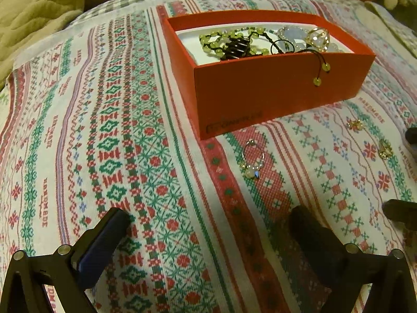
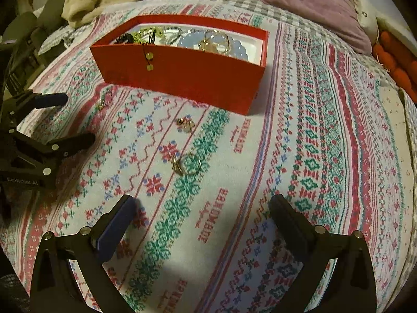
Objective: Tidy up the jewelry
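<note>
Right gripper: fingers spread wide, empty, above the patterned knit cloth. Thin gold hoop earring: lies flat straight ahead of those fingers, short of the red rectangular cardboard box. Left gripper: likewise spread, empty, farther off.

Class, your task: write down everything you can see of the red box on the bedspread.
The red box is an open, lidless rectangle, seemingly cardboard, with a white inside and faint dark lettering low on one side. It sits flat on the patterned bedspread. Inside lie a green bead strand, pale blue beads and a gold ring piece. A dark cord with two green beads hangs over its front wall. Neither gripper touches it.
</note>
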{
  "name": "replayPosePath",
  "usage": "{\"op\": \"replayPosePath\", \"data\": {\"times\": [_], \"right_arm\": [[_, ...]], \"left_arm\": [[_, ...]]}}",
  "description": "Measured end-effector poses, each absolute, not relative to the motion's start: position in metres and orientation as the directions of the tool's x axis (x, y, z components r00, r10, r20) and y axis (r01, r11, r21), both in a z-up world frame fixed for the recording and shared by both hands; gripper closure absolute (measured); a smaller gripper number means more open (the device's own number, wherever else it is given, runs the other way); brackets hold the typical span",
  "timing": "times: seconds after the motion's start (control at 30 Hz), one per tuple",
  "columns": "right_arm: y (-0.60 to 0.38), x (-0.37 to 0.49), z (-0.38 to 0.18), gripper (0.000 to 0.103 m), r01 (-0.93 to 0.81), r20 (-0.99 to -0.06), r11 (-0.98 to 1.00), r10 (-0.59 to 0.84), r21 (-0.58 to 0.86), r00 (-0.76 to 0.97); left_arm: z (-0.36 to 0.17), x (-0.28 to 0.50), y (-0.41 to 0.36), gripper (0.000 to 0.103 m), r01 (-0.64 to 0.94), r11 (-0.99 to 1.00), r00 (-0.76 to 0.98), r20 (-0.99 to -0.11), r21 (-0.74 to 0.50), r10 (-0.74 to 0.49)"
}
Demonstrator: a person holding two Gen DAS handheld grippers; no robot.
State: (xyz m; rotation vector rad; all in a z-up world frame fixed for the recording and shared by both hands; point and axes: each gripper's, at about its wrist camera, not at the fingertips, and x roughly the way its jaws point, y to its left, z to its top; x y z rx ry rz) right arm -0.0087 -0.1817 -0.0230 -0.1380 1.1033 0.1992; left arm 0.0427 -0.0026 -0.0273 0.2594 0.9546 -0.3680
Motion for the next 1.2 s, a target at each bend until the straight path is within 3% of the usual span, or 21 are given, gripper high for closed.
{"op": "replayPosePath", "data": {"times": [0.2, 0.37, 0.43, 0.67, 0.83, 1.2], "right_arm": [[-0.179, -0.001, -0.016, 0.022, -0.224, -0.884, 0.975, 0.104, -0.001, 0.457], [-0.179, 0.005, -0.012, 0.050, -0.233, -0.882, 0.972, 0.124, 0.017, 0.455], [-0.176, 0.005, -0.012, 0.054, -0.242, -0.884, 0.970, 0.133, 0.022, 0.449], [-0.174, 0.007, -0.013, 0.080, -0.252, -0.888, 0.967, 0.153, 0.043, 0.434], [-0.172, 0.008, -0.011, 0.082, -0.256, -0.887, 0.966, 0.154, 0.042, 0.436], [-0.178, 0.002, -0.004, 0.082, -0.254, -0.883, 0.965, 0.169, 0.059, 0.438]], "left_arm": [[-0.026, 0.045, -0.004, 0.000, 0.424, 0.905, 0.521, -0.830, 0.048, -0.200], [-0.026, 0.046, -0.005, 0.002, 0.427, 0.903, 0.517, -0.830, 0.040, -0.208], [-0.025, 0.047, -0.005, 0.003, 0.430, 0.902, 0.517, -0.830, 0.039, -0.211], [-0.021, 0.047, -0.008, 0.015, 0.451, 0.892, 0.519, -0.823, 0.035, -0.230], [-0.018, 0.047, -0.014, 0.026, 0.471, 0.882, 0.514, -0.819, 0.019, -0.257], [-0.015, 0.056, -0.025, 0.062, 0.498, 0.867, 0.492, -0.813, -0.030, -0.311]]}}
